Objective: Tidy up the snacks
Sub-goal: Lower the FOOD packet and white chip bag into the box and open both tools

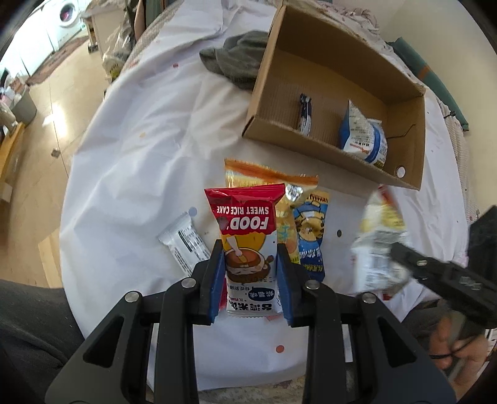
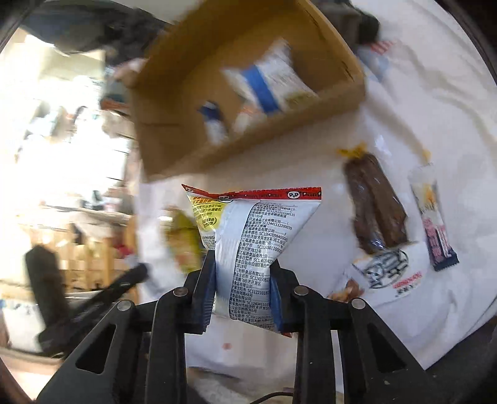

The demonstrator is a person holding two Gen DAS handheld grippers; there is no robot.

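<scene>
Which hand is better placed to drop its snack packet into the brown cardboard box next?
Probably the right. The right gripper is shut on the white printed packet with the red top edge, nearer the box's open end. The left gripper grips the red rice cake packet farther back.

Probably a home: washing machine (image 1: 66, 14); cloth-covered table (image 1: 139, 130)

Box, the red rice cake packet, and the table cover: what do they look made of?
Box: brown corrugated cardboard, matte; fluting lines show on the inner floor.
Rice cake packet, held in the left claw: glossy printed plastic film, probably; crimped top seal and sheen.
Table cover: thin white sheet, matte and creased; cloth or paper, cannot tell.
</scene>
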